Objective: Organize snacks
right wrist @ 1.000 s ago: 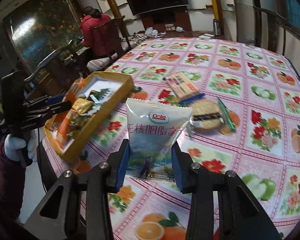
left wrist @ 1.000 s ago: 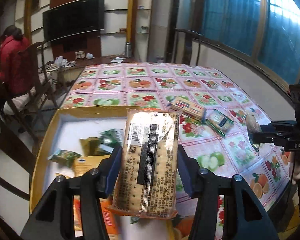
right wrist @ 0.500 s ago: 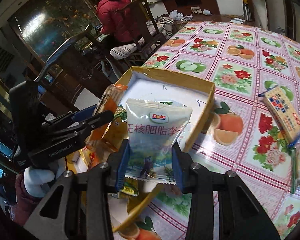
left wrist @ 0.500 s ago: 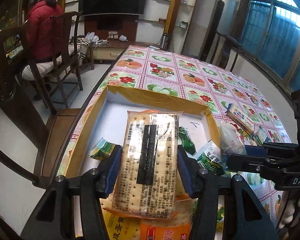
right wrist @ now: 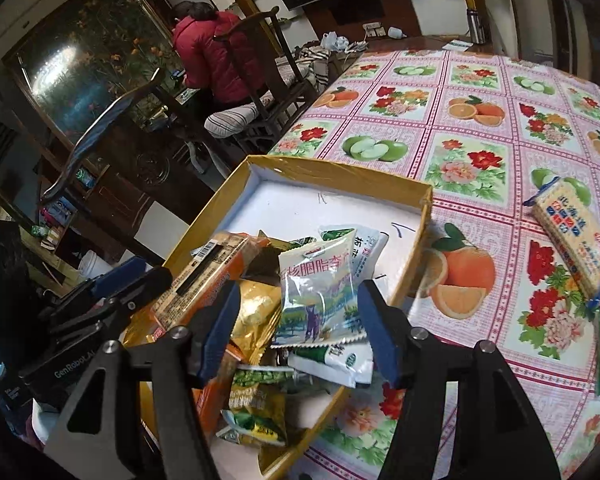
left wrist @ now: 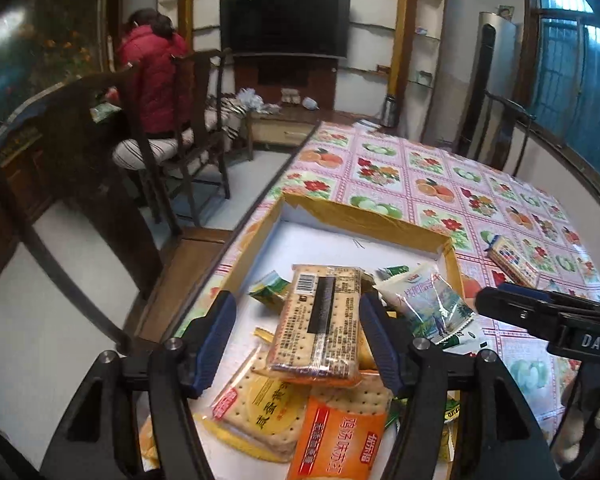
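Observation:
A yellow-rimmed box point(left wrist: 360, 220) with a white floor sits at the table's near left corner and holds several snack packs. My left gripper point(left wrist: 298, 316) hangs over it with its jaws opening. The clear cracker pack point(left wrist: 320, 320) lies loose between the pads, resting on the pile. My right gripper point(right wrist: 299, 300) is over the same box point(right wrist: 340, 172), its jaws also opening. The white Dole pouch point(right wrist: 316, 296) lies free between those pads on other packets. The pouch point(left wrist: 428, 304) lies just right of the cracker pack point(right wrist: 208, 276).
A cracker pack point(right wrist: 572, 236) lies on the fruit-print tablecloth to the right of the box. Orange point(left wrist: 340, 436) and yellow point(left wrist: 260, 404) packs fill the box's near end. A person in a red jacket point(left wrist: 156, 80) sits on a dark chair beyond the table's left edge.
Both grippers came over the box from the right and opened. The cracker pack and the Dole pouch dropped out of the pads onto the pile.

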### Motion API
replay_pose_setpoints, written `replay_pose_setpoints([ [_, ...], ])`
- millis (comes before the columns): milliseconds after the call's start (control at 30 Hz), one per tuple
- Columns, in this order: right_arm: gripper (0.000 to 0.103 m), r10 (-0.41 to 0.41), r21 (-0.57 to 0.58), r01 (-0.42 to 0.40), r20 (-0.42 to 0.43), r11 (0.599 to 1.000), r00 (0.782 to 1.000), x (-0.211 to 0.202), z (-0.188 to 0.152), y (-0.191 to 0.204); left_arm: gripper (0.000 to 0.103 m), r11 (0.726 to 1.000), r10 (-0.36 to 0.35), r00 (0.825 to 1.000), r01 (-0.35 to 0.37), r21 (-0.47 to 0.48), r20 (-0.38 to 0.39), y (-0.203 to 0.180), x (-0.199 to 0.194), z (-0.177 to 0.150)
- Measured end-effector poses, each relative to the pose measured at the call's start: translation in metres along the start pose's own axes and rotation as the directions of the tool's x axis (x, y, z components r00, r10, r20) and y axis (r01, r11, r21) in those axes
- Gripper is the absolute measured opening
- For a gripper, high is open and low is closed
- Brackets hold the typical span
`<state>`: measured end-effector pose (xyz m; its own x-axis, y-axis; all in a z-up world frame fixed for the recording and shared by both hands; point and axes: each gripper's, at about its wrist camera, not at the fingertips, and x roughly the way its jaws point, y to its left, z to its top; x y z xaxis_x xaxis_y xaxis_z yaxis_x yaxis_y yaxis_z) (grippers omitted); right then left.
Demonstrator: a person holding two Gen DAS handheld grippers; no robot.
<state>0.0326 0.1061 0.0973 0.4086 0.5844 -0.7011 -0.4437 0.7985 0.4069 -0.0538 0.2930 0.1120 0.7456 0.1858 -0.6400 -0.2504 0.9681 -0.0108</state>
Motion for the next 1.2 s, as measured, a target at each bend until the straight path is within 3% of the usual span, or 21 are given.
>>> replay_pose_setpoints([
  [100,0.071,-0.024,-0.024,0.025,0.055,0.999,0.998,-0.033,-0.016,0.001,0.083,0.998,0.062,0.991,-0.060,-0.014,0.119,-0.013,-0.041,-0.012],
  [167,0.073,-0.039,-0.044,0.043,0.089,0.998,0.995,-0.052,-0.029,0.003,0.083,0.998,0.047,0.988,-0.041,-0.046,0.148,-0.020,-0.060,-0.022],
  [300,0.076,-0.087,-0.075,0.097,0.135,0.992,0.987,-0.082,-0.056,0.000,0.083,0.995,-0.050,0.994,0.058,-0.076,0.096,-0.034,-0.076,-0.037],
  [433,0.076,-0.123,-0.075,0.136,0.152,0.988,0.981,-0.107,-0.075,-0.017,0.083,0.987,-0.143,0.988,0.147,-0.072,0.049,-0.055,-0.080,-0.047],
  [600,0.076,-0.203,0.016,0.203,0.176,0.979,0.963,-0.134,-0.082,-0.070,0.083,0.968,-0.238,0.970,0.241,-0.069,0.044,-0.075,-0.086,-0.056],
  [667,0.076,-0.255,0.080,0.245,0.184,0.966,0.949,-0.143,-0.082,-0.099,0.083,0.947,-0.313,0.949,0.314,-0.066,0.024,-0.084,-0.084,-0.060],
  [767,0.076,-0.325,0.131,0.306,0.172,0.943,0.930,-0.149,-0.078,-0.132,0.083,0.929,-0.362,0.932,0.360,-0.083,-0.009,-0.093,-0.079,-0.066],
  [867,0.076,-0.353,0.124,0.336,0.148,0.934,0.924,-0.141,-0.063,-0.146,0.083,0.914,-0.394,0.919,0.389,-0.119,-0.027,-0.094,-0.071,-0.071],
  [967,0.077,-0.330,0.122,0.316,0.118,0.941,0.937,-0.120,-0.042,-0.149,0.083,0.903,-0.415,0.908,0.403,-0.149,-0.057,-0.095,-0.062,-0.075],
  [1100,0.077,-0.290,0.120,0.282,0.051,0.952,0.956,-0.071,0.001,-0.150,0.083,0.912,-0.400,0.914,0.390,-0.130,-0.070,-0.092,-0.062,-0.077],
  [1200,0.077,-0.285,0.125,0.282,0.007,0.951,0.958,-0.036,0.027,-0.154,0.083,0.909,-0.407,0.911,0.397,-0.126,-0.063,-0.086,-0.063,-0.077],
])
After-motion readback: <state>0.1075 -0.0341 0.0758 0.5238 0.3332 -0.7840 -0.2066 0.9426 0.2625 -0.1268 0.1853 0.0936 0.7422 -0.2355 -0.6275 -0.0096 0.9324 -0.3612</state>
